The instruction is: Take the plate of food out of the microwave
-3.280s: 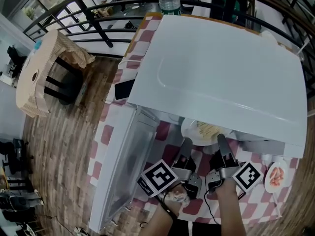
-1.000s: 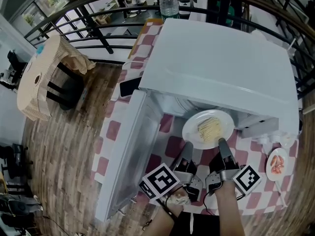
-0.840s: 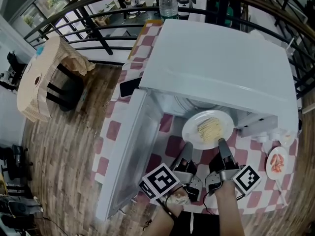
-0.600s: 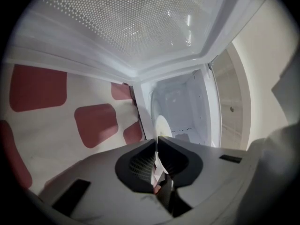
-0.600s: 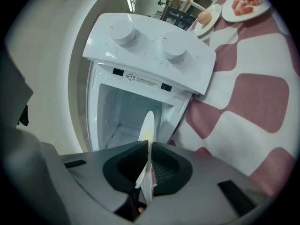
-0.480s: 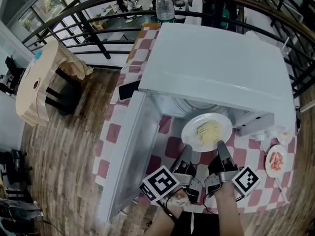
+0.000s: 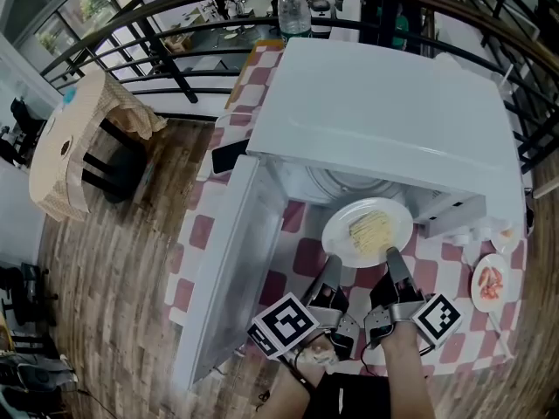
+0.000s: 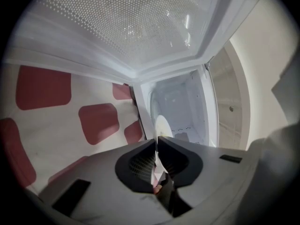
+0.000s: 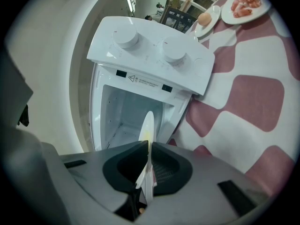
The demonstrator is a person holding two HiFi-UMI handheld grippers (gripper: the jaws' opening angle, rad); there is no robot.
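Red-and-white checked cloth covers the desk (image 7: 301, 258), and over it, at lower centre of the head view, is the plate (image 7: 367, 232) with its pale heap of food (image 7: 372, 231). It is just in front of the open microwave (image 7: 384, 112). Whether it hangs above the cloth or already rests on it cannot be told.

Both claws grip the near rim. The left claw (image 7: 332, 262) is pinched almost closed on the rim at the lower left. The right claw (image 7: 390, 257) is clamped tighter still on the lower right. Each gripper view shows the plate (image 8: 162, 125) edge-on, running in between the pads, with the empty cavity beyond it.

Further out, the door (image 7: 229, 273) hangs wide open at the left. The bare turntable (image 7: 345, 182) shows inside, and a small dish (image 7: 487, 284) of pink food lies at the far right.

The withdrawal looks all but finished. Next, I judge, the plate should be set down level on free cloth, well apart from that small dish, before either claw lets go.

A few seconds earlier most of the plate was hidden under the microwave's top edge. Now its whole round shows, drawn toward the bottom of the frame. Over the last second it has barely shifted.
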